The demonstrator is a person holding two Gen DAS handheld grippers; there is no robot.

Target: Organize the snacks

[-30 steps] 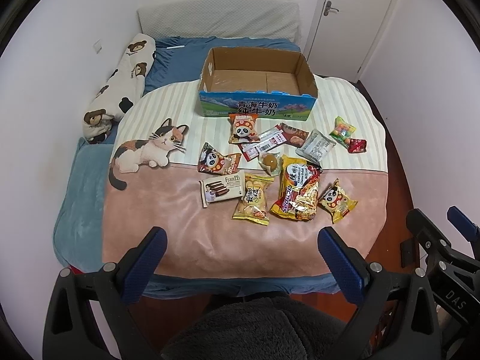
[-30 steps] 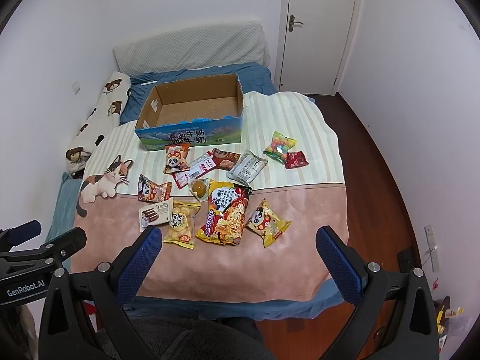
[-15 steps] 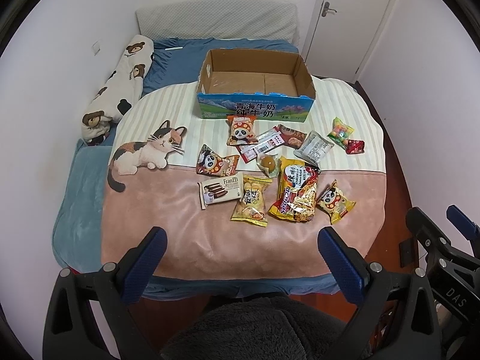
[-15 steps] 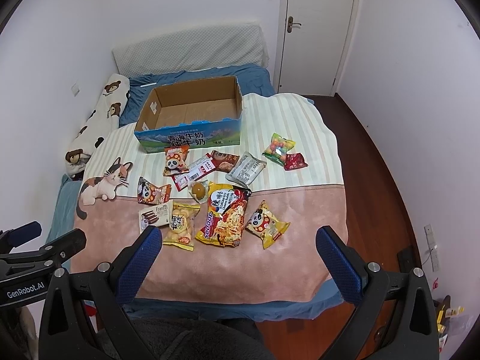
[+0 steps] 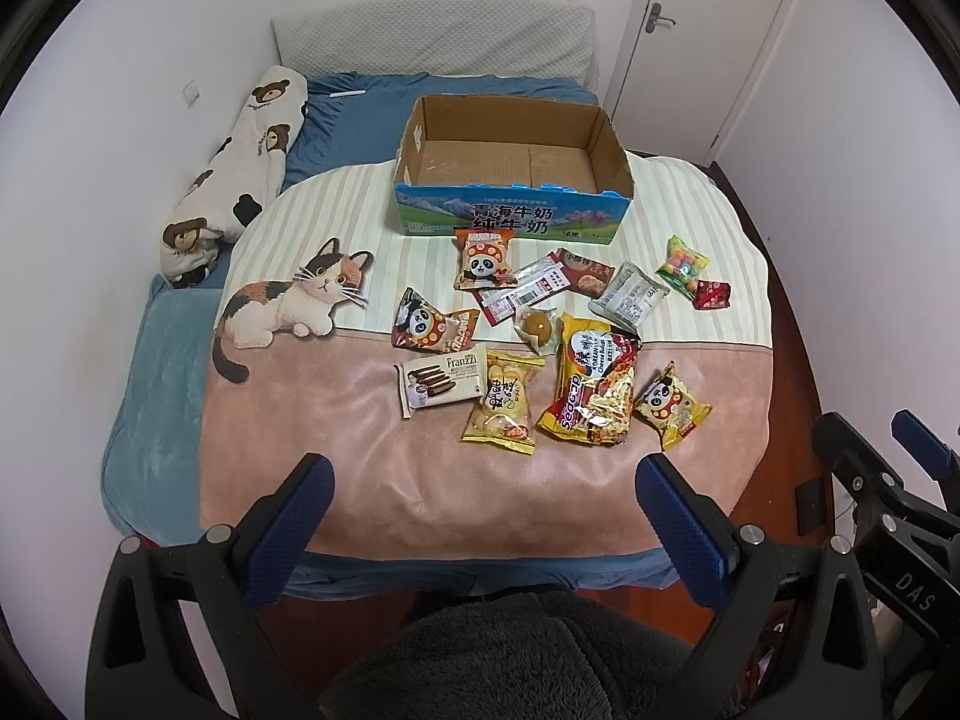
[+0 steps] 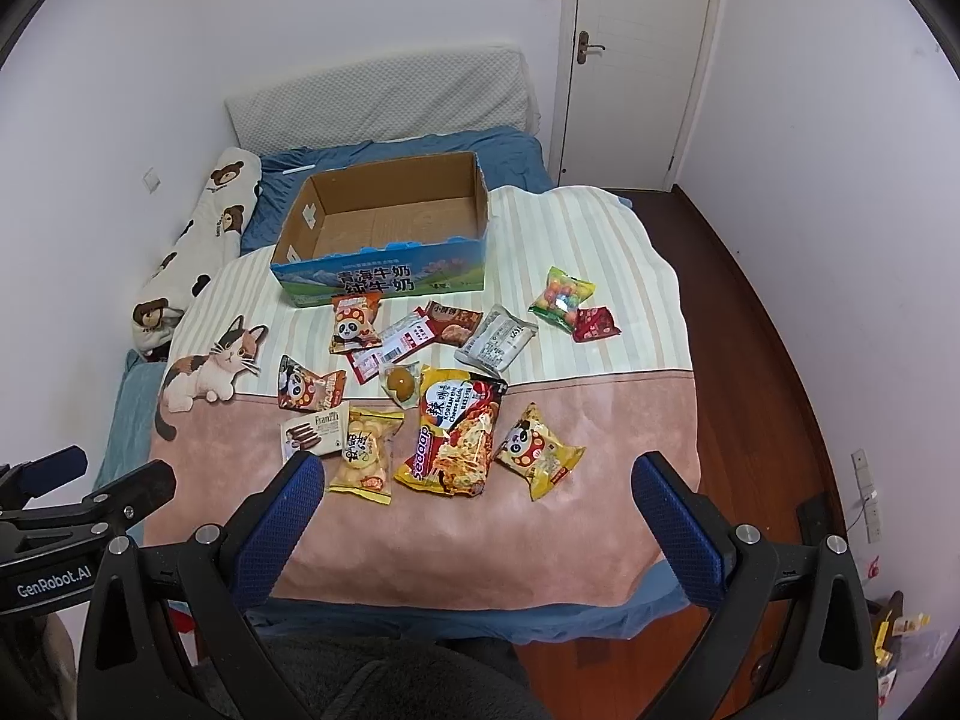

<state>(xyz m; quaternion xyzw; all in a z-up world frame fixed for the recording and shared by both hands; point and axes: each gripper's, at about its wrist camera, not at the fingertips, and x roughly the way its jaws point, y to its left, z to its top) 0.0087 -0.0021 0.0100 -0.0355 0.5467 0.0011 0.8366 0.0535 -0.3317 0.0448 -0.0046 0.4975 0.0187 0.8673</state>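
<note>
Several snack packets lie scattered on a cat-print blanket [image 5: 372, 468] over the bed: a large Sedaap noodle bag [image 5: 591, 387], a Franzzi wafer pack [image 5: 441, 384], yellow panda packet [image 5: 672, 405], a candy bag [image 5: 681, 261]. Behind them stands an empty open cardboard box [image 5: 510, 204] with a blue printed front. My left gripper [image 5: 483, 516] hovers open above the bed's near edge, well short of the snacks. My right gripper [image 6: 477, 510] is open too, beside it, with the noodle bag [image 6: 453, 429] and box [image 6: 384, 276] ahead.
A bear-print bolster [image 5: 234, 174] lies along the left wall. A grey pillow [image 5: 432, 36] leans at the headboard. A white door [image 6: 636, 54] is shut at the back right. Wooden floor [image 6: 774, 336] runs along the bed's right side. A dark fleece garment [image 5: 510, 660] fills the bottom.
Both grippers have drawn back and up slightly, so the bed and snacks sit a little farther away. Nothing on the blanket has moved.
</note>
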